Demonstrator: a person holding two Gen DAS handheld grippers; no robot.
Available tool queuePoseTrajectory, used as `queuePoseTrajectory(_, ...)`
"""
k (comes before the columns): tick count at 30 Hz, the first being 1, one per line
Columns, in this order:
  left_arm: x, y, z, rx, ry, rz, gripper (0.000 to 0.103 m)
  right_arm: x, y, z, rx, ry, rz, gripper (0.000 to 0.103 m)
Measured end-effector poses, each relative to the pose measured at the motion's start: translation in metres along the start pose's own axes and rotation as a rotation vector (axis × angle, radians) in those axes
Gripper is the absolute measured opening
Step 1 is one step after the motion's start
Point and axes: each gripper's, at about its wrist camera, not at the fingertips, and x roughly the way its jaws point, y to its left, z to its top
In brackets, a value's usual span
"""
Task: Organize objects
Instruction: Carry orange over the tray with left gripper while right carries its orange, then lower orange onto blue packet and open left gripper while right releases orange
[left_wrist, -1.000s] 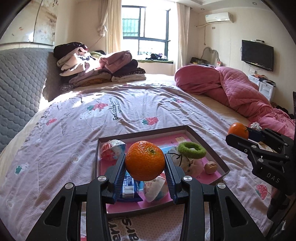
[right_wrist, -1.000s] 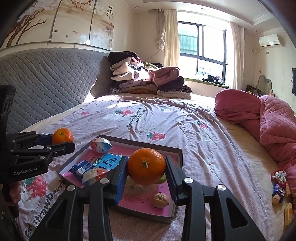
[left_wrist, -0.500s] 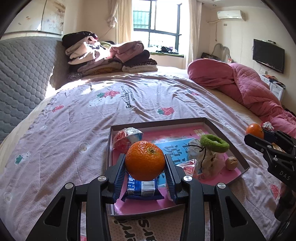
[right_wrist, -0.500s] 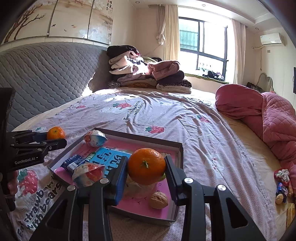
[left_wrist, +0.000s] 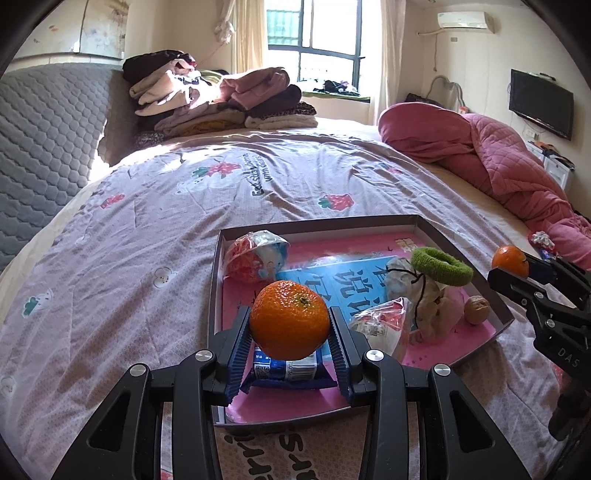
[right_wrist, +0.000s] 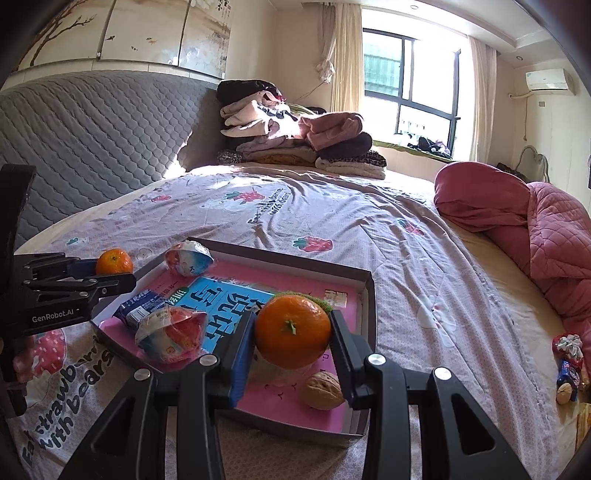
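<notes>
Bedroom, wide bed under a thin lilac cotton cover (left_wrist: 155, 206) printed with strawberries and lettering, slightly creased. On it sits a shallow rectangular cardboard tray (left_wrist: 216, 280), grey-brown walls, glossy pink floor with a blue printed panel.

Left gripper (left_wrist: 290, 332): black jointed plastic arms, ribbed blue pads, jaws clamped on a round mandarin (left_wrist: 290, 319), pebbled orange skin, green stem scar up. It hangs over the tray's near left part, above a small navy foil-wrapped pack (left_wrist: 286, 369) lying flat on the pink floor.

Right gripper (right_wrist: 293, 339): same build, jaws pressed against a second mandarin (right_wrist: 291, 332), smooth and shiny, stem facing the camera. It hangs over the tray's near right part, just above a wrinkled tan walnut (right_wrist: 320, 385) resting by the near wall.

Other tray contents: two crinkly egg-shaped plastic packs, one at the far left corner (left_wrist: 256, 256), one nearer the front (left_wrist: 382, 326), red, white and blue print; a pale cloth pouch (left_wrist: 424, 302) tied with dark cord, soft and lumpy; a fuzzy green hair ring (left_wrist: 441, 266) lying on top of the pouch.

Off the tray, at the right edge of the bed, a few small wrapped sweets (right_wrist: 567, 354) lie by a rumpled pink quilted duvet (right_wrist: 546, 236). Folded clothes (right_wrist: 295, 144) are stacked against a grey padded headboard (right_wrist: 85, 140) with a honeycomb stitch.
</notes>
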Motion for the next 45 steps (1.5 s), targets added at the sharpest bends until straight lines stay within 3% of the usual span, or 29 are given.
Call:
queuePoseTrajectory(17,0.021,0.003,-0.011,-0.011,0.063,-0.005,0.041,0.021,0.002,-0.015,0.005,0.061,0.010,0.040)
queuePoseTrajectory(45,0.034,0.002,-0.017,-0.001,0.063,-0.021,0.041,0.043,-0.002,-0.027,0.046,0.116,0.040,0.040)
